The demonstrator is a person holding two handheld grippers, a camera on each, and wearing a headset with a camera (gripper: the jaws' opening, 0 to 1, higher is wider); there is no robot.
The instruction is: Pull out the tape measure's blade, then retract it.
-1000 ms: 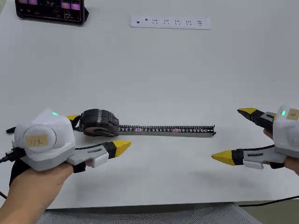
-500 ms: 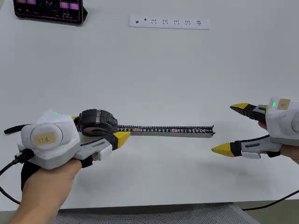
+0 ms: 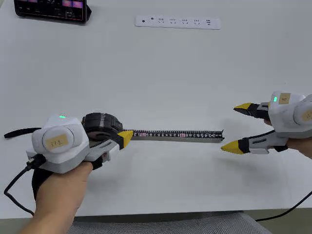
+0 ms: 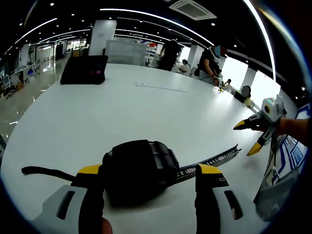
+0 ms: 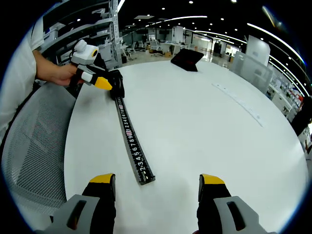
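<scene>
The white left gripper [image 4: 148, 170], with black jaws tipped in yellow, has its 2 jaws apart, straddling the black ribbed tape measure case [image 3: 101, 127]. In the left gripper view 1 jaw lies against the case's side. The other stands just clear of it, and the blade crosses the gap. Whether either jaw presses on the case cannot be told. In the head view the far jaw is hidden behind the case and the gripper's own body, and the near yellow tip sits just beside the case's mouth.

The case lies on the white table [image 3: 146, 73]. From its mouth the dark blade with pale markings [image 3: 175, 135] lies pulled out flat along the table. Its figures are too small to read in the head view. A thin black strap [image 3: 19, 132] trails from the side of the case away from the blade.

The white right gripper [image 3: 235, 126] is well apart from the case, at the blade's far end. Its 2 jaws are spread wide and hold nothing. In the right gripper view the blade's end lies between them, nearer 1 jaw and touching neither. The end hook is hard to make out. The head view's right edge cuts off this gripper's body.

Beyond the case, across the table, lie a long white power strip [image 3: 178, 22] and a dark screen [image 3: 52, 10] cut off by the top edge. A grey mesh chair [image 5: 34, 146] stands on the case's near side.
</scene>
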